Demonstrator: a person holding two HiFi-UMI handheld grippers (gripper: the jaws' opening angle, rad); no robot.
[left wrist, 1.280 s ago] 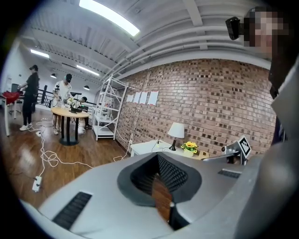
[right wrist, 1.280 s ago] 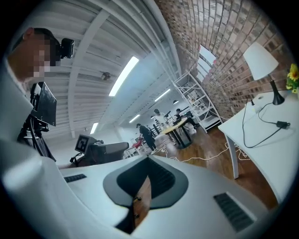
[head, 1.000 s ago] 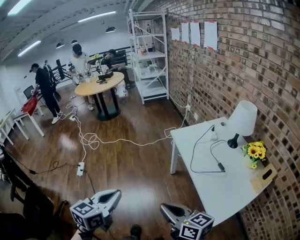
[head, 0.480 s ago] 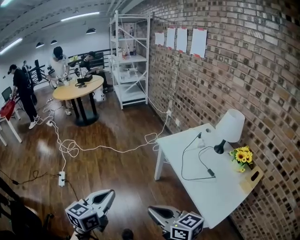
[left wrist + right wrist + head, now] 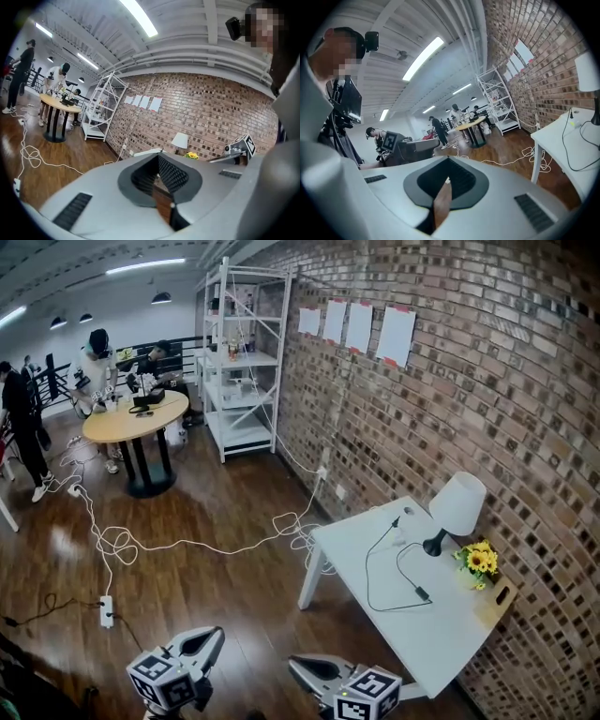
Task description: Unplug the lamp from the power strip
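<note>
Now left claw (image 5: 215, 633), right claw (image 5: 293, 663) closed, empty; sunflowers (image 5: 480, 560) in vase (image 5: 467, 578) on table (image 5: 441, 634).

The white-shaded lamp (image 5: 457, 505) stands upright, its black cord (image 5: 367, 579) plugged into the white power strip (image 5: 401, 535) just beside it.

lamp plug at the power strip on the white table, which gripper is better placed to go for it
Right. The right gripper sits nearer the white table, where the cord of the lamp meets the power strip; the left gripper is farther off, over the wood floor. Neither is close yet.
</note>
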